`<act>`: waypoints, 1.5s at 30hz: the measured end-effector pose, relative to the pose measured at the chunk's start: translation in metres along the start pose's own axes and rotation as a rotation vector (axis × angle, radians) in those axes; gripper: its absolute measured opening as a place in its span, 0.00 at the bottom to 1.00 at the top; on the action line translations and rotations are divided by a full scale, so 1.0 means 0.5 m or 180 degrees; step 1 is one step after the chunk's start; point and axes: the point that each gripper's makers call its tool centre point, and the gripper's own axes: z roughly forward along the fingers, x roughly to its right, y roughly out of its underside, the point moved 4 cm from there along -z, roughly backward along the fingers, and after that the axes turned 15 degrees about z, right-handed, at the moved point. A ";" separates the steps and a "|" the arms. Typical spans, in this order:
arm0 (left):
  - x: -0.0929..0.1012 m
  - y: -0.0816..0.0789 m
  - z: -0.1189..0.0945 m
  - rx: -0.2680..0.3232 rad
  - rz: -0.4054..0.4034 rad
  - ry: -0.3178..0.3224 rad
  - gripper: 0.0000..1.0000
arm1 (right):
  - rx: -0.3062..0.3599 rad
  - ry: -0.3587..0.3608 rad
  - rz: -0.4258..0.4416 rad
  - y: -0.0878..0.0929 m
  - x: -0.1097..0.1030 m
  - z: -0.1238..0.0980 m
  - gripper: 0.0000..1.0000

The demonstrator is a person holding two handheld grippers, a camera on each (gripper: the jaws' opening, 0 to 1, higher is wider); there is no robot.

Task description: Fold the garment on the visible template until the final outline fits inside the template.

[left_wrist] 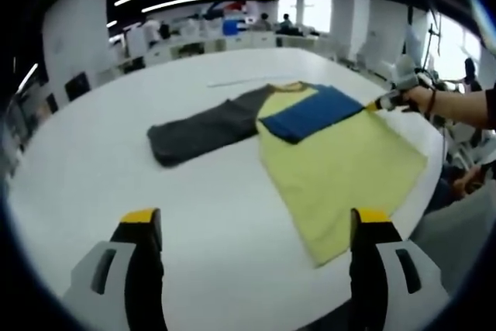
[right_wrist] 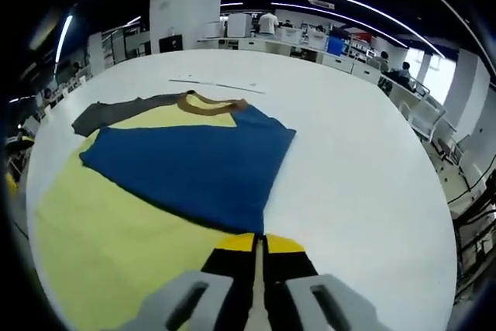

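White table (left_wrist: 116, 168) carries the yellow garment (left_wrist: 341, 168) at centre; its blue sleeve (right_wrist: 194, 164) is folded inward. Right gripper (right_wrist: 258, 249), at six o'clock, pinches the sleeve's edge; left gripper (left_wrist: 256, 226) gapes empty. Next, probably the grey sleeve (left_wrist: 201, 131).

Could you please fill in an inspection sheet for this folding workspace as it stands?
Surface: white table, round-edged, with faint line marks beyond the collar.
Job's things: yellow T-shirt lying flat; blue sleeve folded across the body; grey sleeve spread out to the side.
Clutter: nothing seen on the table.
Grippers: left gripper open, above bare table; right gripper shut on the blue sleeve's edge.
Cables: thin cable hanging below the person's arm.
Surroundings: open office, white pillars, desks, ceiling light strips, people in the distance.
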 end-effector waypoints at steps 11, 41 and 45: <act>-0.047 -0.005 0.011 0.0001 -0.0066 -0.0101 0.95 | -0.0005 -0.0016 0.0082 0.001 0.011 0.001 0.00; -0.183 -0.047 0.083 0.0076 -0.0209 -0.0355 0.87 | 0.0231 -0.0616 0.0598 -0.050 -0.075 -0.083 0.68; -0.201 -0.047 0.100 0.0094 -0.0257 -0.0415 0.83 | 0.0290 -0.0793 0.0527 -0.052 -0.097 -0.111 0.72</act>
